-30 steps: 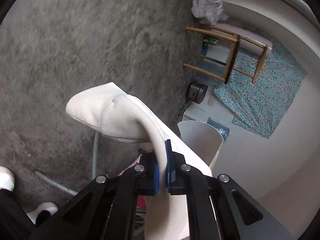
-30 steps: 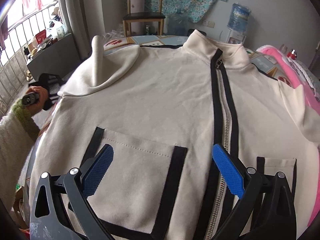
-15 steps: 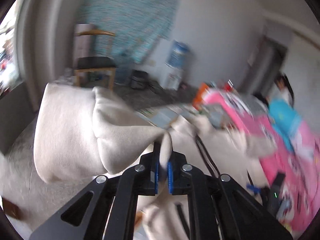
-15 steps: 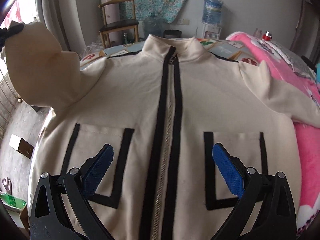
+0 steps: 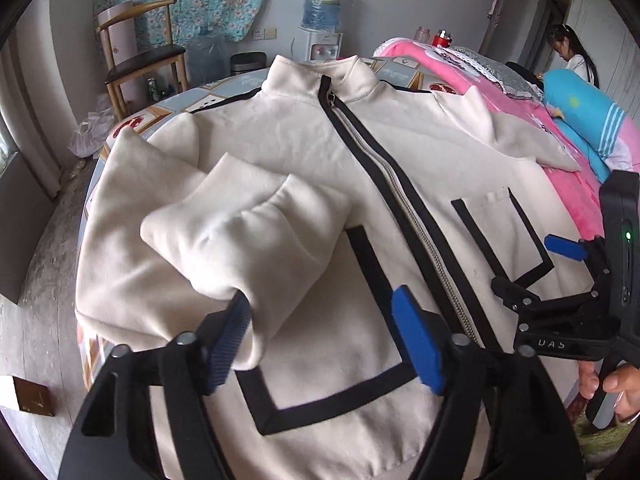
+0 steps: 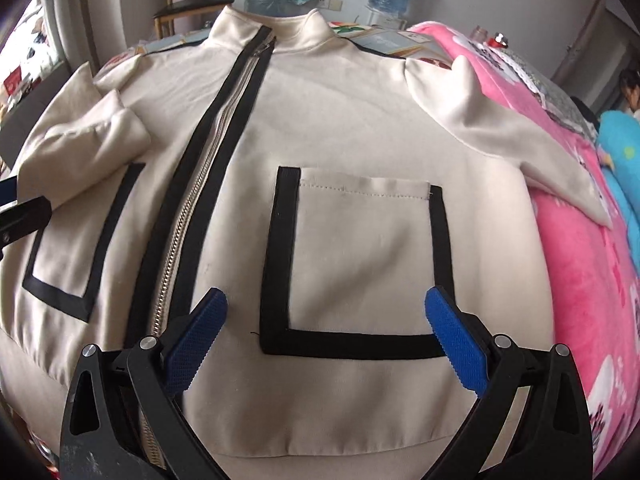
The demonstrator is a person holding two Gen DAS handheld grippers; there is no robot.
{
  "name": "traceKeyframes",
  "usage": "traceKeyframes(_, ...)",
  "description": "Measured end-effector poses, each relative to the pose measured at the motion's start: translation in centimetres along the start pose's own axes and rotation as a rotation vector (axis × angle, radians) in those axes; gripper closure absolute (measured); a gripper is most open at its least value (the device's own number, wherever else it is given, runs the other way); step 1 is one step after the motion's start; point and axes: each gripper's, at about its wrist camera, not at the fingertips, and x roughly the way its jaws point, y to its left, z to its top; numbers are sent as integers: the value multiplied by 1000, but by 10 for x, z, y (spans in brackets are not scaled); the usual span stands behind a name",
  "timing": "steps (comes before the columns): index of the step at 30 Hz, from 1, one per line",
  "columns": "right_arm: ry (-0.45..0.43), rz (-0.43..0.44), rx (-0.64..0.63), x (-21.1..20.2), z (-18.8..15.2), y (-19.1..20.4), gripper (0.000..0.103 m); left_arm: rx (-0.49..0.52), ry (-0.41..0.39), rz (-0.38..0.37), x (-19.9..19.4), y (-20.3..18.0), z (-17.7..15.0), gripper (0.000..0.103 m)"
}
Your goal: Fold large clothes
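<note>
**Q:** Report the position of the garment.

**A:** The cream jacket (image 6: 352, 128) lies front-up and spread flat on the table (image 5: 192, 98), collar at 12 o'clock, hem at 6 o'clock below me. A pink blanket (image 6: 572, 264) lies along its 3 o'clock side. The black-edged zipper (image 6: 208, 168) runs from the collar toward 7 o'clock in my right wrist view. One sleeve (image 5: 240, 240) is folded across the chest at 9 o'clock and covers the top of the black-trimmed pocket (image 5: 360, 344) there. The other sleeve (image 6: 500, 128) extends toward 3 o'clock onto the blanket.

**Q:** Condition of your left claw?

**A:** My left gripper (image 5: 320, 340) has its jaws opening. The cuff of the folded sleeve sits between them, just beside the pad (image 5: 226, 344) at 8 o'clock; neither pad clamps it.

**Q:** And your right claw?

**A:** My right gripper (image 6: 326, 336) is released, jaws spread wide, empty. It hangs above the second pocket (image 6: 360, 260), near the hem, not touching the cloth.
</note>
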Motion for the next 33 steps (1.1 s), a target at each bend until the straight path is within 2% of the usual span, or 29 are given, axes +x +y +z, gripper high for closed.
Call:
traceKeyframes(2, 19, -3, -15, 8, 1, 2, 7, -34, 8, 9, 2, 2, -10, 25)
traceKeyframes(7, -15, 14, -10, 8, -3, -2, 7, -71, 35, 11, 10, 6, -31, 23)
traceKeyframes(10, 18, 88, 58, 14, -5, -14, 7, -44, 19, 28, 11, 2, -35, 18)
traceKeyframes(11, 45, 142, 109, 18, -5, -23, 7, -42, 17, 27, 11, 1, -35, 17)
traceKeyframes(13, 32, 171, 104, 16, -6, -25, 7, -46, 16, 22, 12, 2, -35, 14)
traceKeyframes(14, 33, 155, 70, 16, -7, -21, 7, -48, 15, 14, 13, 1, -34, 12)
traceKeyframes(15, 26, 150, 67, 15, -8, -20, 7, -53, 13, 1, 14, 2, -35, 6)
traceKeyframes(16, 20, 153, 79, 15, -10, -21, 7, -54, 12, -14, 14, 1, -35, 5)
traceKeyframes(21, 26, 155, 66, 14, -11, -19, 7, -1, 37, 19, 17, -6, -36, 5)
traceKeyframes(24, 41, 158, 58, 17, -6, -20, 7, 53, 90, 87, 22, -16, -35, 5)
traceKeyframes(26, 38, 156, 59, 17, -6, -19, 7, 57, 95, 113, 23, -19, -37, 5)
traceKeyframes(33, 21, 157, 58, 16, -9, -21, 7, 17, 87, 78, 21, -12, -38, 5)
